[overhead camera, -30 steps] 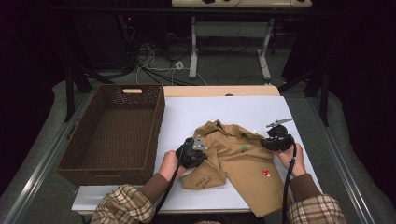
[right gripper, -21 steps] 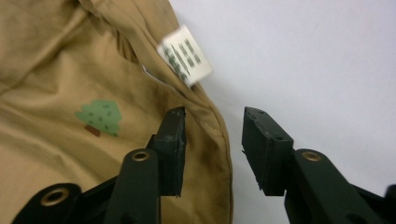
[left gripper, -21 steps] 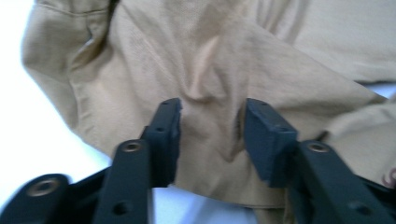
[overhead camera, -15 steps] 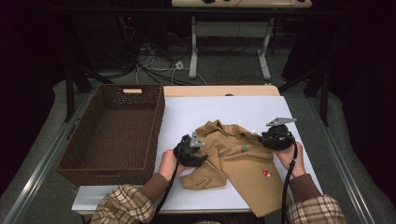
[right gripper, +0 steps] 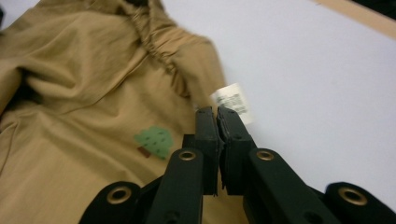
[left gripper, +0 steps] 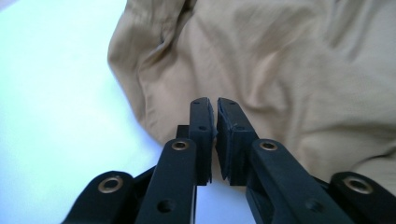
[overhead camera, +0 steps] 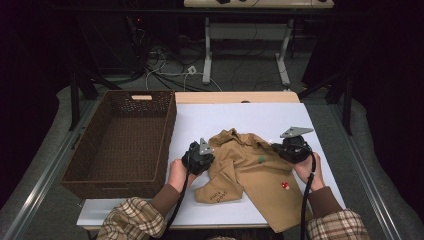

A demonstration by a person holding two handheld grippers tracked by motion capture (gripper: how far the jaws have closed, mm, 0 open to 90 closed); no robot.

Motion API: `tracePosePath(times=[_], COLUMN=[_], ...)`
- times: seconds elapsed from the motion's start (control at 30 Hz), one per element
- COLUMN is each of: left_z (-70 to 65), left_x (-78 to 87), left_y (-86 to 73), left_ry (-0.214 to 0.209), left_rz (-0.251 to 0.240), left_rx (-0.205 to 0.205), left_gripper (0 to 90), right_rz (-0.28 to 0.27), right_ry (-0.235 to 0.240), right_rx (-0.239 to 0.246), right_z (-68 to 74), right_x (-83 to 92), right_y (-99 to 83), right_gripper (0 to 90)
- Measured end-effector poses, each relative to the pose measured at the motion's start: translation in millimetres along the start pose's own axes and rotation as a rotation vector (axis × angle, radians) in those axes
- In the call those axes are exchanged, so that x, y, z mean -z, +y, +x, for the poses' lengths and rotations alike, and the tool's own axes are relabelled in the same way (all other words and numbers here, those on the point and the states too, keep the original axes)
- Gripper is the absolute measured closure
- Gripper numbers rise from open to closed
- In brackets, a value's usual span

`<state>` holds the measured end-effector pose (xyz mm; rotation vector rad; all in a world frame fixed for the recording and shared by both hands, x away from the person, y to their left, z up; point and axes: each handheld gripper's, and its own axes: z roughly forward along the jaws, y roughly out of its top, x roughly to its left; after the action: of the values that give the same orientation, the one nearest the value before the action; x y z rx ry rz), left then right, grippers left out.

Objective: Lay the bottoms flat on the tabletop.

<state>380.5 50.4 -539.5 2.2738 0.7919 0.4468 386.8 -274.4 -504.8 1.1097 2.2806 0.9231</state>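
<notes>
1. Tan shirt [overhead camera: 252,172] lies crumpled on the white bench [overhead camera: 240,117], between both claws.
2. Left claw [left gripper: 214,109], jaws just closed, pressed together over its left edge.
3. Right claw [right gripper: 217,116] likewise, beside the white label [right gripper: 233,102].
4. Wicker basket [overhead camera: 100,180] borders the left; bare bench beyond.

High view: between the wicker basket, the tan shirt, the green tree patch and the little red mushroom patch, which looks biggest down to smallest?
1. Wicker basket
2. Tan shirt
3. Tree patch and mushroom patch: both tiny specks here, too alike to rank.
</notes>
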Motion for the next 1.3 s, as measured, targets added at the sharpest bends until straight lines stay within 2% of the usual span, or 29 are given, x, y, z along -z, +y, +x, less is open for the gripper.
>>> tracePosePath(times=[0.07, 0.17, 0.33, 0.5, 0.8, 0.97, 1.03, 1.1, 1.17, 1.27, 1.3], left_z=[0.5, 2.0, 4.8, 7.5, 15.9, 17.4, 17.1, 16.7, 16.8, 16.4, 16.5], left_x=[-3.9, -9.9, -17.1, -21.0, -26.0, -29.1, -29.7, -28.7, -27.0, -26.1, -26.0], left_y=[-1.4, -2.4, -2.4, -1.4, 0.4, 2.2, 2.3, 2.5, 2.5, 2.0, 1.7], left_ry=[0.019, 0.044, 0.088, 0.121, 0.136, 0.145, 0.15, 0.15, 0.142, 0.133, 0.129], left_rz=[0.016, 0.026, 0.022, 0.016, 0.015, 0.009, 0.008, 0.006, 0.001, 0.002, 0.001], left_rx=[-0.001, 0.003, -0.014, -0.02, 0.021, 0.03, 0.036, 0.043, 0.056, 0.076, 0.086], left_gripper=[84.9, 83.9, 83.8, 83.9, 83.6, 82.5, 79.5, 72.7, 61.5, 50.3, 48.3], right_rz=[0.03, 0.052, 0.041, 0.031, 0.039, 0.077, 0.091, 0.095, 0.082, 0.073, 0.077], right_ry=[0.01, -0.001, -0.052, -0.093, -0.129, -0.154, -0.148, -0.141, -0.133, -0.123, -0.124], right_rx=[0.016, 0.033, 0.025, -0.004, -0.058, -0.074, -0.083, -0.084, -0.093, -0.107, -0.12], right_z=[3.9, 6.1, 0.7, -9.6, -26.9, -34.4, -36.1, -36.6, -36.3, -36.1, -36.2], right_x=[-6.7, -17.1, -32.8, -40.4, -52.4, -62.0, -64.6, -62.8, -56.6, -45.7, -43.4], right_y=[-0.3, 0.1, 4.2, 6.2, 4.8, 0.5, -1.8, -2.2, -1.0, -0.3, -1.3], right_gripper=[88.5, 88.5, 88.5, 88.5, 88.4, 86.9, 83.4, 78.0, 68.6, 54.0, 53.2])
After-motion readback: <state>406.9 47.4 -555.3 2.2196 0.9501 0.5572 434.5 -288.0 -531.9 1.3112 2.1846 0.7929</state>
